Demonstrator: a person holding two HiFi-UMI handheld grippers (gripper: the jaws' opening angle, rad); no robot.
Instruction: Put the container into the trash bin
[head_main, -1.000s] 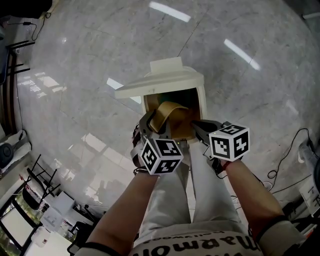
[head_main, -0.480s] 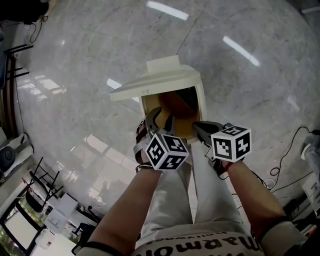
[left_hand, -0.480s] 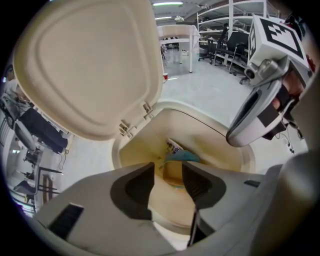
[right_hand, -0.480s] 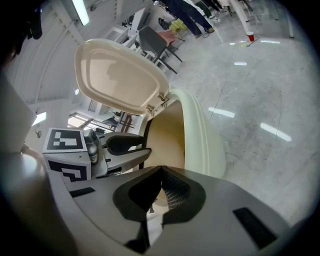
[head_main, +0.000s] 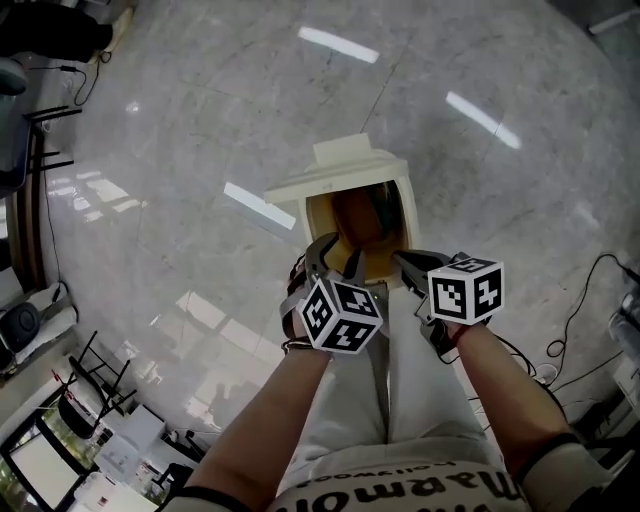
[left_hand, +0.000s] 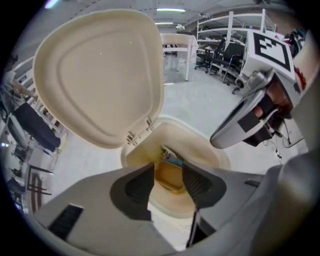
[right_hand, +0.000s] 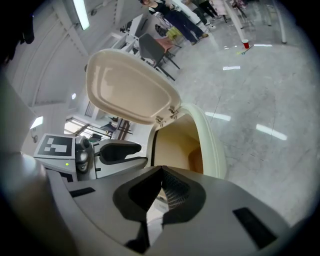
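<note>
The container (left_hand: 169, 181) sits in the trash bin (head_main: 405, 205), 12 o'clock from the left tongs (head_main: 334, 252), which are opening and empty; right tongs (right_hand: 161, 175) closed.

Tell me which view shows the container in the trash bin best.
The left gripper view: it looks down into the open trash bin, where the yellowish container lies. The head view shows only a dim brownish shape inside; the right gripper view catches just a brown sliver.

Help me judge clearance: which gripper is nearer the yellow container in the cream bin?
Left. The left gripper hovers over the yellow container, jaws opening, nothing between them; the shut right gripper is beside the cream bin's rim.
</note>
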